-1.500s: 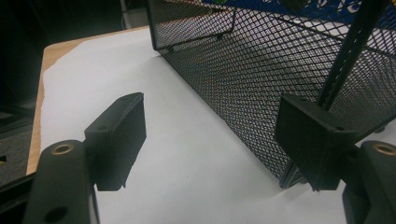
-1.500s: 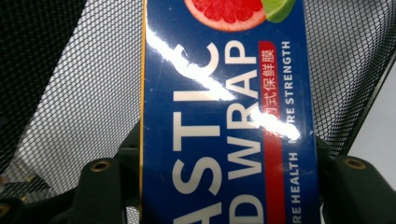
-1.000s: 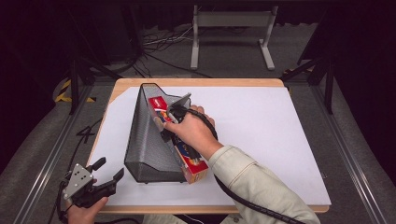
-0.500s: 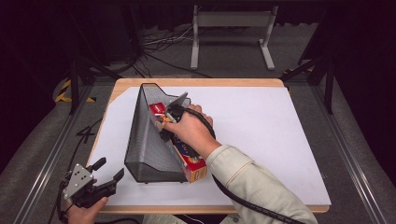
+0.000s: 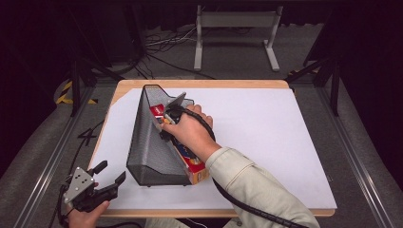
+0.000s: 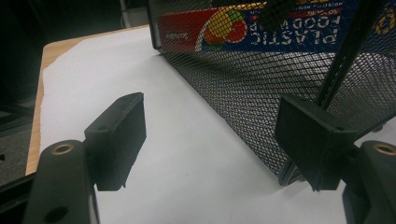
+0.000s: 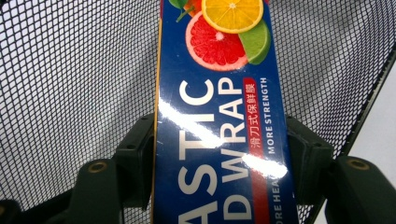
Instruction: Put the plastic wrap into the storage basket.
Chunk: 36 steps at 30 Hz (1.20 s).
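Wooden tabletop (image 5: 124,86) under a white sheet (image 5: 266,137), grey carpeted floor (image 5: 361,142) around it, white metal stand (image 5: 236,21) at the back, dark cables (image 5: 161,42) on the floor, yellow-black tape (image 5: 64,95) at left, metal rail (image 5: 45,166) along the left.

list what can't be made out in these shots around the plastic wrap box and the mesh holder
- Right hand-held gripper: the high view has the hand covering it.
- Plastic wrap box: its ends are cut off by the top and bottom edges of the right gripper view, and the title is partly cut off.
- Box in the left gripper view: print blurred behind the mesh holder wall and cut by the top edge.
- Left hand-held gripper: open, its cable runs off the bottom edge.
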{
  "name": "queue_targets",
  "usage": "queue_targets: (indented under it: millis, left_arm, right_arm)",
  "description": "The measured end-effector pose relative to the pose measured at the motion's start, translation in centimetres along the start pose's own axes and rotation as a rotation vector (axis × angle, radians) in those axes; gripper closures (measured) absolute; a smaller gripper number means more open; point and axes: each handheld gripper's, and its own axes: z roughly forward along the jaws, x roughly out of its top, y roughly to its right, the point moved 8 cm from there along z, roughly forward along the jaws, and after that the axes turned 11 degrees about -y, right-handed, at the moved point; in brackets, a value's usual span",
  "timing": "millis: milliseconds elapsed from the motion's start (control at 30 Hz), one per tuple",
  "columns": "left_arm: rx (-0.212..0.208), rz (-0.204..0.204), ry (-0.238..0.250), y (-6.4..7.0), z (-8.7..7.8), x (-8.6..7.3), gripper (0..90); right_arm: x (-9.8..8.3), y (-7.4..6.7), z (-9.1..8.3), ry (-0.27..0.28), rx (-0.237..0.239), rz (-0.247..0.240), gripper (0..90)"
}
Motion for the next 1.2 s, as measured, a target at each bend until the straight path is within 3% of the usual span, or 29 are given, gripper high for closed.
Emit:
queue_targets:
  millis: [67, 167, 233, 300, 500, 567, 667, 900, 1033, 1200]
  left_arm:
    - [0.000, 0.003, -0.001, 0.0, 0.0, 0.0, 25.8]
    - [0.000, 0.002, 0.000, 0.0, 0.1, 0.0, 25.7]
    - [0.000, 0.002, -0.001, 0.0, 0.1, 0.1, 25.8]
    - [0.002, 0.004, -0.003, 0.1, 0.1, 0.1, 25.7]
    - [0.005, 0.001, 0.001, 0.0, -0.1, 0.0, 25.7]
    - [0.005, 0.002, 0.001, 0.0, -0.1, 0.0, 25.7]
    - [0.006, -0.001, -0.001, 0.0, -0.1, -0.1, 25.7]
    - [0.008, -0.004, 0.002, 0.0, -0.1, 0.0, 25.7]
    - [0.005, -0.003, 0.000, 0.0, -0.1, 0.0, 25.7]
    - [0.005, -0.008, 0.003, -0.1, -0.1, 0.0, 25.7]
  right_arm:
    - [0.0, 0.0, 0.0, 0.002, 0.003, -0.010, 36.3]
    - [0.1, -0.2, -0.6, 0.043, 0.056, -0.008, 22.7]
    - [0.1, -0.2, -0.8, 0.054, 0.059, -0.018, 20.9]
    - [0.0, -0.2, -1.4, 0.081, 0.036, -0.070, 18.4]
    - [0.0, -0.4, -3.7, 0.189, 0.048, -0.167, 15.6]
    - [-0.2, -0.5, -4.3, 0.216, 0.064, -0.178, 15.4]
    - [-0.5, -0.4, -5.4, 0.303, 0.106, -0.219, 15.5]
    - [-1.4, 0.2, -7.6, 0.457, 0.144, -0.331, 15.4]
    - [-2.4, 1.1, -9.2, 0.529, 0.169, -0.365, 15.5]
    - [-5.0, 4.3, -10.6, 0.565, 0.161, -0.395, 14.9]
